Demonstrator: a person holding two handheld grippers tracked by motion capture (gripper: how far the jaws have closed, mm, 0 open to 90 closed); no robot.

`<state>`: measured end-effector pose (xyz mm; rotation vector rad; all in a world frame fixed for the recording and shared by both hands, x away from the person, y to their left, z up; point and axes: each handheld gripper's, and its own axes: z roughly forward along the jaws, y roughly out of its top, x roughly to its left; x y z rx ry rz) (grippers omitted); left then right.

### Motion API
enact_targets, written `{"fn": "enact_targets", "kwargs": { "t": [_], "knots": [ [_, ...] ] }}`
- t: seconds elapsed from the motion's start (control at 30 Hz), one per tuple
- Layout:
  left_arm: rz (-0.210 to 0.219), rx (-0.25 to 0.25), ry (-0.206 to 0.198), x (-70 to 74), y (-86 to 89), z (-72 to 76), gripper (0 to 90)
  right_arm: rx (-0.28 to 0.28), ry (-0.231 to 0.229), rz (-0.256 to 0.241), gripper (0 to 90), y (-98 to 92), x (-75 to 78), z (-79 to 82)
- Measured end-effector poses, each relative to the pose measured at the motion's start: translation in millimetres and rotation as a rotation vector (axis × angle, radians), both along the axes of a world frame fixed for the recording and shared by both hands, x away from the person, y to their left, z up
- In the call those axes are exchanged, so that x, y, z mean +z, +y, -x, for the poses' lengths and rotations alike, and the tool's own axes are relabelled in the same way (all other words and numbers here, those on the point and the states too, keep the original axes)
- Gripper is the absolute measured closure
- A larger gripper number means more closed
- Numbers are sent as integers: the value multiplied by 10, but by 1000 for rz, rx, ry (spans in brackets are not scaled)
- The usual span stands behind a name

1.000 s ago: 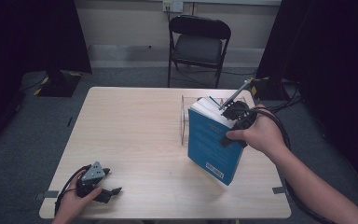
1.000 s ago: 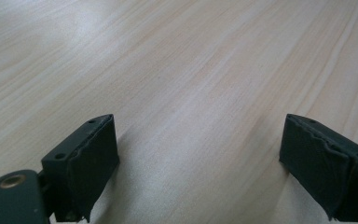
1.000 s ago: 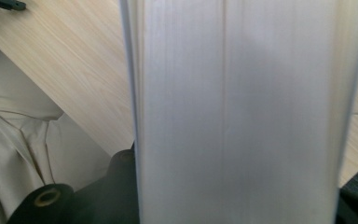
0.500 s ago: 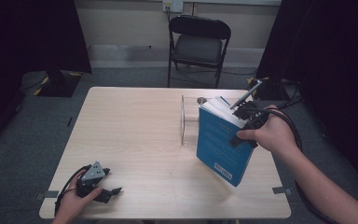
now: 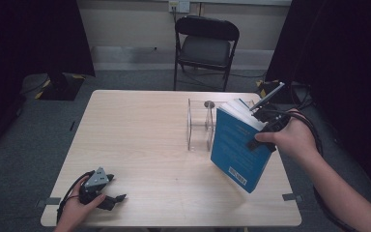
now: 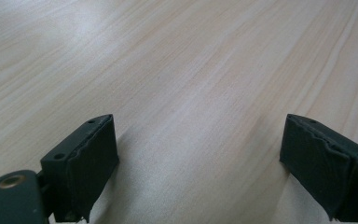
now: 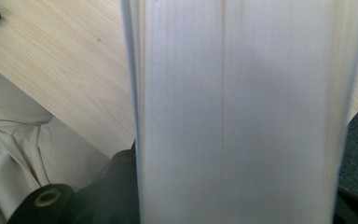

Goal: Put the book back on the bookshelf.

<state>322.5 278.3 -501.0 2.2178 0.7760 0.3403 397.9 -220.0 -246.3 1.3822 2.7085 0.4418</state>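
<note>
A dark-curtained room is surrounding a pale wooden counter (image 5: 140, 140), with a black folding chair (image 5: 206, 46) standing on the grey carpet beyond its far edge. On the counter, right of the middle, a clear acrylic rack (image 5: 200, 124) is standing upright.

The right claw (image 5: 265, 126) is gripping a blue book (image 5: 235, 147) near its top. The book is tilting, its upper part leaning toward the far right and its lower corner pointing down at the counter near the right edge; whether that corner is touching the wood is hard to tell. The book's left edge is sitting just beside the rack. In the right gripper view the white page block (image 7: 242, 112) is running straight up the middle, close to the camera, with the claw's black body showing at the bottom on either side of it, so the jaws are clamping the book's thickness between them.

The left claw (image 5: 116, 199) is resting low at the near left corner of the counter, well apart from the book and rack, with the person's hand wrapped around it. In the left gripper view (image 6: 214, 158) its two black jaws are standing wide apart over bare wood grain, holding nothing.
</note>
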Motion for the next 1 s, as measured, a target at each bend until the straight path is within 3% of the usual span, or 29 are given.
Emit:
{"fn": "enact_targets", "kwargs": {
  "t": [0.47,0.63,1.0],
  "knots": [
    [1,0,0,0,-1,0,104,-43,-9,3,618,-188,16,-38],
    [6,-1,-2,-4,-2,0,104,-78,-11,-8,618,-307,6,-74],
    [6,-1,-2,-5,-2,0,103,-140,7,19,618,-443,-15,-121]
  ]
}}
